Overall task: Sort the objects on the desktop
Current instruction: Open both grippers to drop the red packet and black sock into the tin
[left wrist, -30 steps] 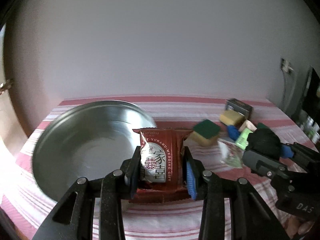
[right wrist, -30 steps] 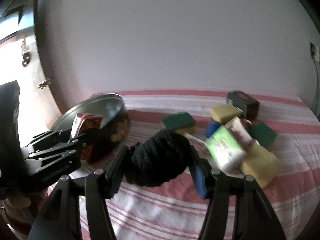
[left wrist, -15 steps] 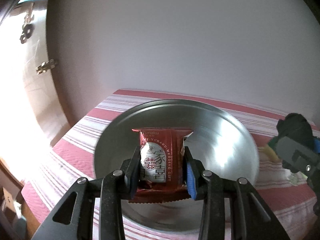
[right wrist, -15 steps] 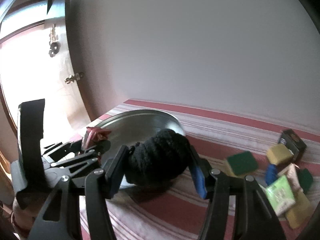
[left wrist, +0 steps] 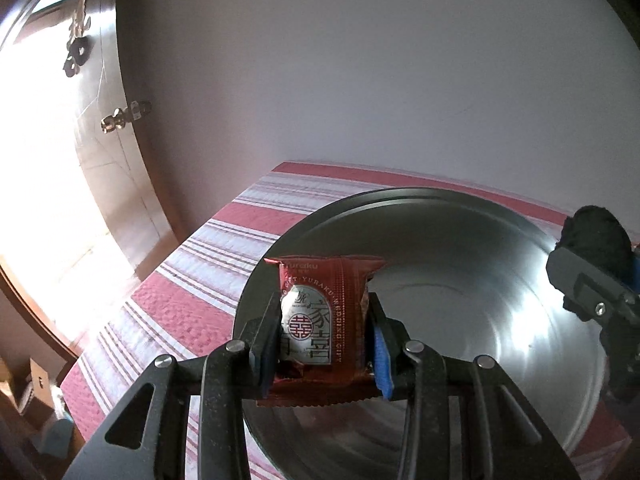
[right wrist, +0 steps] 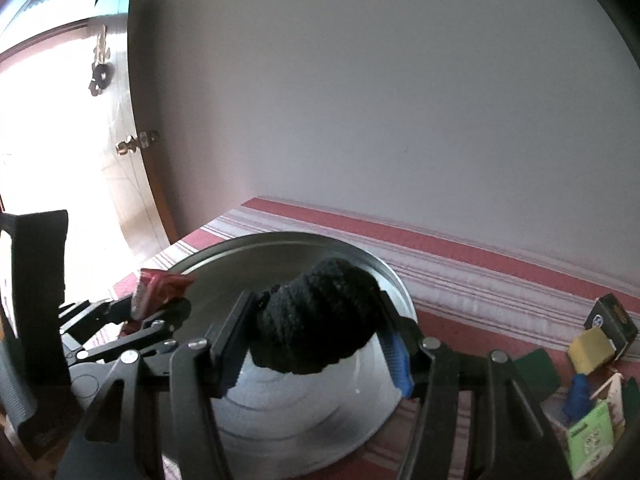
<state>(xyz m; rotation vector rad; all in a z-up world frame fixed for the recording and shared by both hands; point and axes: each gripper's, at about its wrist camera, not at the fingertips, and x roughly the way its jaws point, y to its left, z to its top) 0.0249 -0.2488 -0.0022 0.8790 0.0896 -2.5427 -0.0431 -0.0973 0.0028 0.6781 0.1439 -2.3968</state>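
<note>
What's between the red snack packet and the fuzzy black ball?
Only bare metal of the empty bowl. In the left wrist view, packet and ball hang at its opposite sides.

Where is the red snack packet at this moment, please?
The red snack packet is clamped in the left gripper, held above the near left part of the metal bowl; the right wrist view shows it at the bowl's left rim.

Red snack packet (left wrist: 324, 320): "Yuraku", "YURAKU WEDDING GIFT", Chinese characters on silver label.

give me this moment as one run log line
left gripper: shut on packet | right gripper: shut on black bundle | both over bowl
</note>
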